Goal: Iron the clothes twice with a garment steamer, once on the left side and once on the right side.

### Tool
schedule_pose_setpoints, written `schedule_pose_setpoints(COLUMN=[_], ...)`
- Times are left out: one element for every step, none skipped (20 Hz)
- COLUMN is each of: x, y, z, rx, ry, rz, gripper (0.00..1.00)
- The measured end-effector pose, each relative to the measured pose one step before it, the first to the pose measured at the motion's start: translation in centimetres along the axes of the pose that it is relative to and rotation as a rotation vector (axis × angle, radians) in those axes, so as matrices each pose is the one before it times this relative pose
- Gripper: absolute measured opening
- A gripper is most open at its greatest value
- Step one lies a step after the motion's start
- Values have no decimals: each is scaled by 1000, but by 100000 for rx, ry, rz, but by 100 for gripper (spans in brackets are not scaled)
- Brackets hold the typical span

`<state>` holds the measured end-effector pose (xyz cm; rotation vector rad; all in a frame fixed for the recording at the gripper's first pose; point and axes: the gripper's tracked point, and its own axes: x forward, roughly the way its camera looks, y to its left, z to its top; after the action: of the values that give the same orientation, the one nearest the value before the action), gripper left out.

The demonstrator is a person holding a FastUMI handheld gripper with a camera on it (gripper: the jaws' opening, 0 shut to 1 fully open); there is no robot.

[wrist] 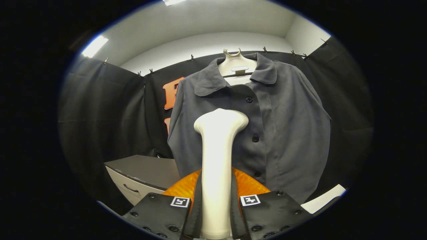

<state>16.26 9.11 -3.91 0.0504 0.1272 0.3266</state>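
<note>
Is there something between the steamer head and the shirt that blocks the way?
Nothing visible blocks it. The gripper is shut on the white garment steamer, whose head points at the grey shirt on its hanger. The cabinet stands lower, off to one side.

The gripper (216, 200) camera looks forward along its fingers, slightly upward, close to the hanging shirt (267, 133).
</note>
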Motion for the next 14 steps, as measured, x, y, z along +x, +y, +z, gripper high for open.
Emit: schedule_pose_setpoints(x=[257, 217, 134, 261, 278, 256, 1, -60, 68, -82, 41, -75, -165, -207], y=[104, 200, 216, 19, -15, 44, 15, -78, -96, 50, 129, 2, -130, -23], z=[-31, 197, 190, 211, 190, -93, -193, -164, -75, -108, -218, -283, -485, -498], rx=[-205, 195, -258, -389, -561, -544, -549, -546, -165, -74, -166, 136, 418, 534], ry=[259, -435, -263, -363, -473, -116, 17, -147, -166, -210, -5, 426, 790, 806], rz=[18, 592, 664, 128, -173, -397, -210, -267, -241, -149, -24, 124, 317, 121], gripper=[41, 41, 41, 41, 41, 41, 41, 41, 41, 41, 41, 41, 41, 41])
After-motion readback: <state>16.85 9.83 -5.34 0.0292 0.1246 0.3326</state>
